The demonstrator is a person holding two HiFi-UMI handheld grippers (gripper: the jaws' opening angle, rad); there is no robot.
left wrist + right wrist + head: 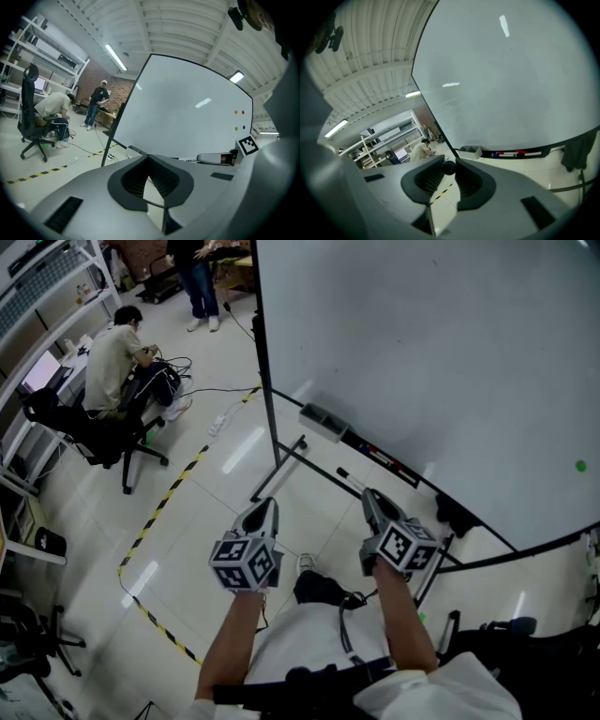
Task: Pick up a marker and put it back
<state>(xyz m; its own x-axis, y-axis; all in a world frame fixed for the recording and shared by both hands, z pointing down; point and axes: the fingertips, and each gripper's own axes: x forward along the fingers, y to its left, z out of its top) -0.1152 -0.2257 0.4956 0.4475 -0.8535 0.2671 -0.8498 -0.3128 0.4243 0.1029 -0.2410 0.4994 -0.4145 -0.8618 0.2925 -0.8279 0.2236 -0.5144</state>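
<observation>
My right gripper is shut on a black marker, whose round end shows between the jaw tips. In the head view the marker sticks out ahead of the jaws towards the whiteboard. Several more markers lie in the board's tray, apart from the held one. My left gripper hovers beside the right one at the same height, its jaw tips closed together with nothing between them.
The whiteboard stands on a black frame with legs on the floor. A grey eraser box sits at the tray's left end. A person sits on an office chair at far left, another stands behind. Yellow-black tape crosses the floor.
</observation>
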